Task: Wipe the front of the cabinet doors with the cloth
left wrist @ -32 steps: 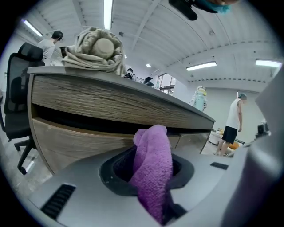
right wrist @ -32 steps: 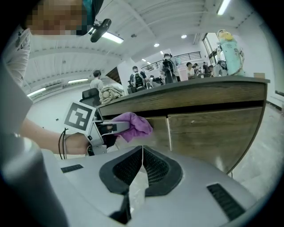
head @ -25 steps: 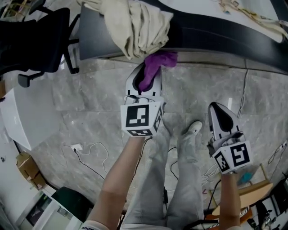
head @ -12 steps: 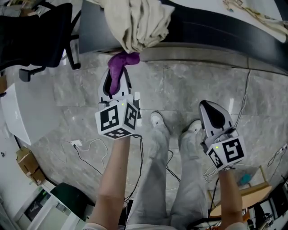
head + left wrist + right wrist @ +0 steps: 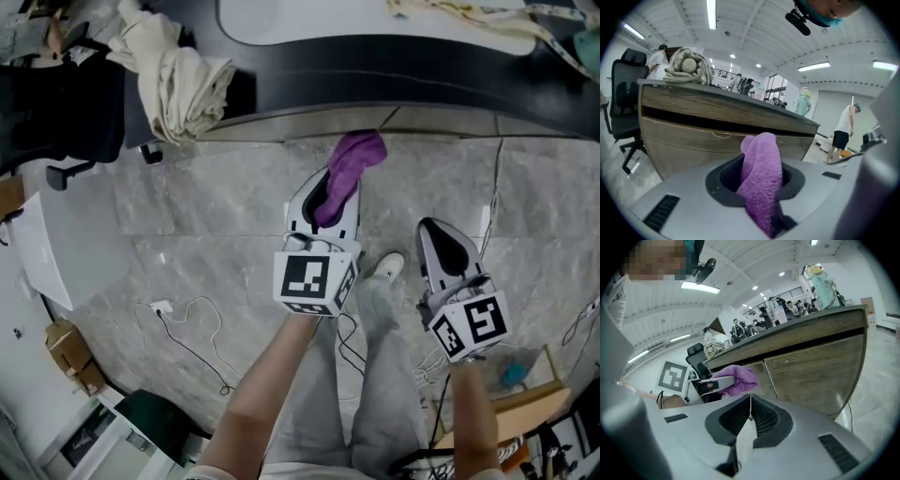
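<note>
A purple cloth (image 5: 349,173) sticks out of my left gripper (image 5: 325,200), which is shut on it. The same purple cloth (image 5: 761,180) fills the jaws in the left gripper view, pointing at the wood-grain cabinet doors (image 5: 703,140) a short way ahead; I cannot tell whether it touches them. From the right gripper view the purple cloth (image 5: 738,378) sits close against the left cabinet door (image 5: 759,373). My right gripper (image 5: 450,251) hangs lower right, shut with nothing in it, its jaws (image 5: 750,416) meeting. The cabinet (image 5: 394,80) runs along the top in the head view.
A beige bundle of fabric (image 5: 173,80) lies on the counter's left end. A black office chair (image 5: 61,112) stands left of the cabinet. Cables (image 5: 187,328) trail over the grey stone floor. The person's legs and a white shoe (image 5: 386,267) are between the grippers. A cardboard box (image 5: 511,412) sits lower right.
My left gripper with the purple cloth swung left, then back right along the cabinet front. The beige fabric now sits far to its left. The right gripper barely moved.
</note>
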{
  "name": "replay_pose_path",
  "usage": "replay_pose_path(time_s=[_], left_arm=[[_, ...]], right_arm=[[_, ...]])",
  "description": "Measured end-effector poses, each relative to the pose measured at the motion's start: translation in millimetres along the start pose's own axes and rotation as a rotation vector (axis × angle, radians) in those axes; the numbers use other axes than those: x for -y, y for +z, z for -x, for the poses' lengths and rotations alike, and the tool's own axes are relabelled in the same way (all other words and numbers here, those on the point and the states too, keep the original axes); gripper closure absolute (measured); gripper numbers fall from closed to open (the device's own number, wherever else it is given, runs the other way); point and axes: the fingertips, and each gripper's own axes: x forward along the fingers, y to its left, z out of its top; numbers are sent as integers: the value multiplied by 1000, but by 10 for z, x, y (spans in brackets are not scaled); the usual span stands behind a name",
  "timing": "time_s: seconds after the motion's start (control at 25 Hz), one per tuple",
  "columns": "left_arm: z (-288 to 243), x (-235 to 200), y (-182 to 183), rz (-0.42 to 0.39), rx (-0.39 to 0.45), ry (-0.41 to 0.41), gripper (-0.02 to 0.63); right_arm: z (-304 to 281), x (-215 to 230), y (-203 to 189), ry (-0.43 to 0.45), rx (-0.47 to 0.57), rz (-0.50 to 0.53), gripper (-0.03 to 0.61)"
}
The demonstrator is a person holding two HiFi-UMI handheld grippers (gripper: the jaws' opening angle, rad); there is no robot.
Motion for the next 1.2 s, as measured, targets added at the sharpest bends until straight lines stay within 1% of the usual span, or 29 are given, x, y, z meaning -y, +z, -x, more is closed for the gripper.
replay_pose_path(time_s=[0.08,0.12,0.24,0.4,0.52,0.6,0.72,1.0,1.08,1.2], left_arm=[[-194,198,-106,41,-21,-12,511],[-293,257,-165,48,-33,-14,511],[-556,291,-314,11,-65,-18,511],[-745,108,-492,-20,-100,-26,511],[-795,-138,-527,-28,-106,-20,511],[-747,-373,-522,-26,-104,-22,511],[-565,-883,-528,-37,-114,-4,511],[-66,-2149,-555,-96,-166,84,511],[60,-2430,-537,-113,-172,111,511],[216,-2773,-526,-115,-168,162,511]], right_arm=[[127,167,-92,-9,-13,-12,551],[177,257,-153,-20,-21,-18,551],[260,489,-350,-68,-41,-41,551],[274,607,-622,-126,-72,-69,551],[209,604,-745,-169,-72,-97,551],[96,499,-820,-192,-67,-121,551],[-204,154,-825,-197,-42,-151,551],[-1039,-682,-695,-126,-11,-137,551],[-1209,-884,-648,-98,-11,-124,551],[-1384,-1133,-653,-51,-26,-95,551]])
